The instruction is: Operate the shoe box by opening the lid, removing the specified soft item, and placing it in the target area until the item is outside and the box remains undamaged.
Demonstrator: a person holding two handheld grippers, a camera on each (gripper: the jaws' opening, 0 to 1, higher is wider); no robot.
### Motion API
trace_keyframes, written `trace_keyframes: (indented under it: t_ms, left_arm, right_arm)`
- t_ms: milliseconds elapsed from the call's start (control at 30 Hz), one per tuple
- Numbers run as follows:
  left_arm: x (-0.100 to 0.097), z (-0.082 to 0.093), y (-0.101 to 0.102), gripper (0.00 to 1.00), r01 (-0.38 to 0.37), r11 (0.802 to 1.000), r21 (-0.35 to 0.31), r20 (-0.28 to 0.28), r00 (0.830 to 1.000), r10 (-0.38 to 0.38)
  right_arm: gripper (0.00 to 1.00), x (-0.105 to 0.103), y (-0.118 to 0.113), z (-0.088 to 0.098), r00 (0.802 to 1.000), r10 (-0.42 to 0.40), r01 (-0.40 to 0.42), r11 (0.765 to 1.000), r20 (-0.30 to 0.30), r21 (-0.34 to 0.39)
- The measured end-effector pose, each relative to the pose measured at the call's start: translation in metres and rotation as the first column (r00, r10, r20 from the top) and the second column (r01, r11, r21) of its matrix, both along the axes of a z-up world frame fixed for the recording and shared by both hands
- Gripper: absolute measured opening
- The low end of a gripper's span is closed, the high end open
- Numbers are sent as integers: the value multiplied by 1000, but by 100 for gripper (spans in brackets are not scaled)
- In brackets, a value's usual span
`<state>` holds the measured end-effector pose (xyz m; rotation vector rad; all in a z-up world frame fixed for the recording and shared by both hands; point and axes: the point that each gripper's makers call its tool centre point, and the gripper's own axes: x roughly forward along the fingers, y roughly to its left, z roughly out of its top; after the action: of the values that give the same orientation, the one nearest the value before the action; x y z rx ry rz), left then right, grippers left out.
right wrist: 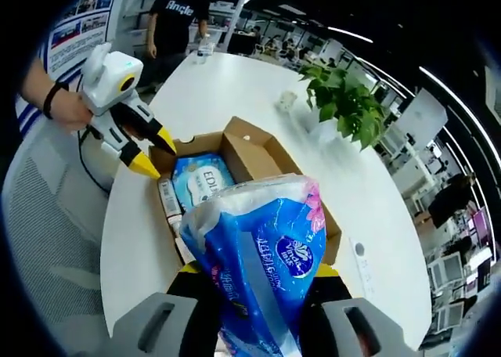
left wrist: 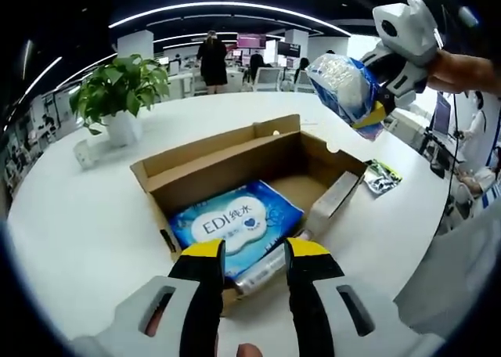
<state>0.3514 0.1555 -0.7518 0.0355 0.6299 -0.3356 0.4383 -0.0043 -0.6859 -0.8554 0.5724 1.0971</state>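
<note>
Cardboard shoe box (left wrist: 258,165) is sitting open near the middle of a large white round tabletop (left wrist: 70,224), its lid folded back toward the far side. Inside it, a flat blue-and-white wipes pack (left wrist: 235,224) is lying against the near wall, with a silvery bottle (left wrist: 262,272) and a small carton (left wrist: 335,198) alongside toward the right wall.

In the left gripper view, the left gripper (left wrist: 254,251) is hovering at the box's near edge, its yellow-tipped fingers (left wrist: 202,253) spread apart and holding nothing.

The right gripper (right wrist: 258,283) is lifting the soft item, a blue plastic-wrapped tissue pack (right wrist: 262,263), with its fingers pinching the pack. In the left gripper view that pack (left wrist: 344,91) is hanging in the air, above and beyond the box's right corner, clear of the cardboard.

A potted plant (left wrist: 117,99) is standing well apart on the far left. A small green packet (left wrist: 382,175) is lying just right of the box. Wide bare tabletop is stretching to the left and near sides.
</note>
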Motion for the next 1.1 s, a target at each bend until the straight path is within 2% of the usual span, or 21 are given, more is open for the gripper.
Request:
trace_keyframes:
  t_ms: [333,867,1100]
  left_arm:
    - [-2,0,-1,30,9,1000,7,-1,1000,-9]
    - [-4,-3,-6,31,18,1000,14,-6,1000,-18]
    - [-3,-2,-3,32,1,1000,10,-2,1000,-1]
  right_arm:
    - [34,-9,-40,-9,999,-44,44,999,-17,-26]
    - [34,-23,-146,-40,985,-163,157,983,-58,-99]
    - [34,-32,-201,-60,978,-199,186,969,-70,-164]
